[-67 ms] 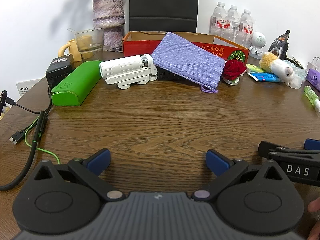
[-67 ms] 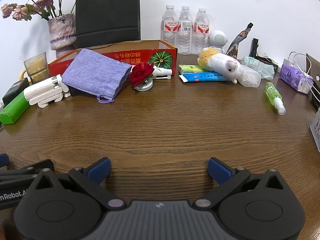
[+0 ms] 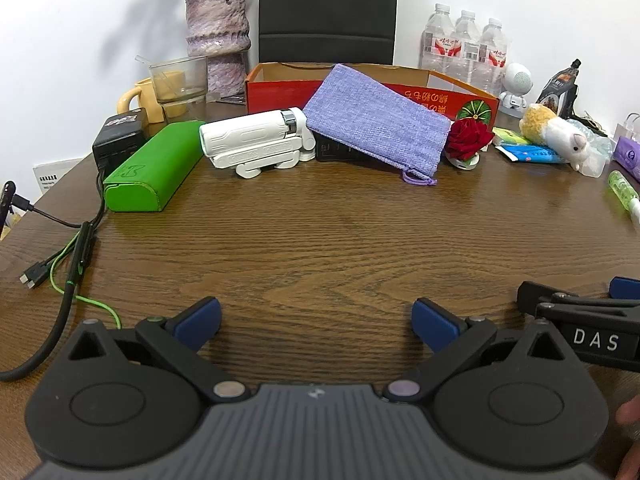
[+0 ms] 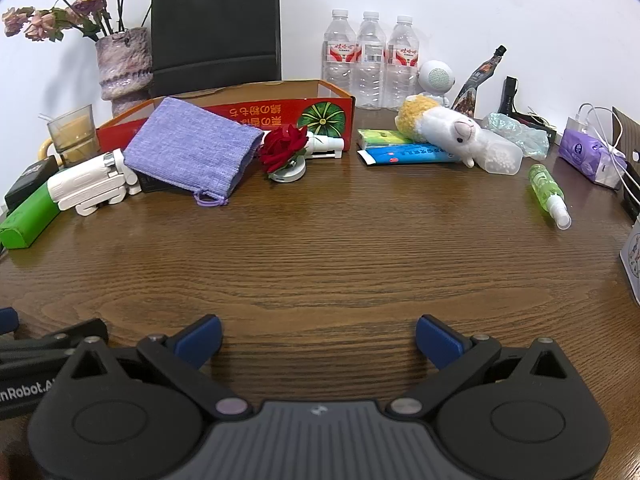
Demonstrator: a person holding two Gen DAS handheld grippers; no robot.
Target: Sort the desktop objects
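Along the far edge of the wooden desk (image 3: 320,248) the things to sort lie in a loose row. At the far left a green case (image 3: 154,170) lies beside a black charger (image 3: 120,140), with a white folded gadget (image 3: 256,146) just to its right. A purple cloth pouch (image 3: 380,118) leans against the front wall of a red cardboard box (image 3: 280,90), its lower end resting on a dark flat thing. Right of the pouch stands a red rose (image 4: 286,146) on a small white base. Farther right, a plush llama (image 4: 444,128) lies across a blue packet (image 4: 408,156) and a green packet (image 4: 380,138), and a green spray bottle (image 4: 546,192) lies on its side, well apart from them. Three water bottles (image 4: 370,60) stand at the wall behind.

Both tools hover over the bare near part of the desk. The left gripper (image 3: 316,322) is released, jaws spread wide with nothing between them. The right gripper (image 4: 318,340) is released too, wide and empty, just beside the left one.
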